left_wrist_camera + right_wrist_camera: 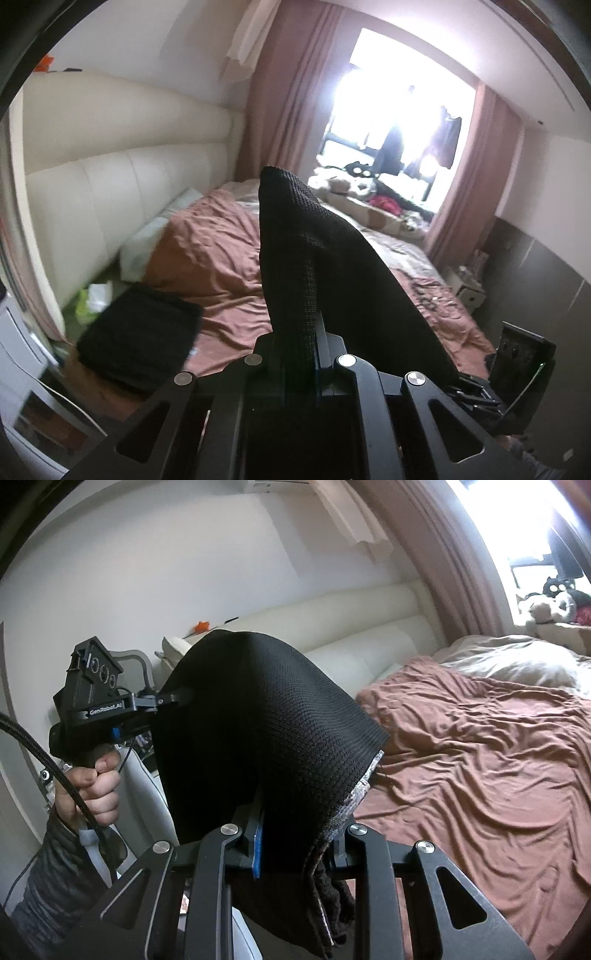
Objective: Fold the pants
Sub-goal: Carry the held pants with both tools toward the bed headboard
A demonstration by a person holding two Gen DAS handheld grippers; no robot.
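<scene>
Nearest the lens in the left wrist view, the left gripper (295, 343) has its jaws pinched narrow on the black knitted pants (314, 258), whose waffle-like fabric rises in a tall peak and hides the fingertips and much of the bed behind. In the right wrist view the right gripper (295, 834) likewise has its jaws clamped on a thicker, layered fold of the pants (258, 720); a blue pad edge shows on one finger, the other is buried under cloth with a greyish inner edge. The garment hangs in the air between the two tools, above the bed, and its lower part is cut off by the frame.

Only the right view shows the left gripper (173, 698) from the side, its tip vanishing into the fabric, with the person's hand (96, 786) and quilted sleeve on the handle. The left view catches just a corner of the right tool at its edge.

Farther off lies a rumpled rust-brown sheet (221, 258). Only the left view shows a blurred folded black garment (140, 332) on the near corner. Beyond stand the padded cream headboard (129, 184), pink curtains (288, 92), and an overexposed window (399, 92).
</scene>
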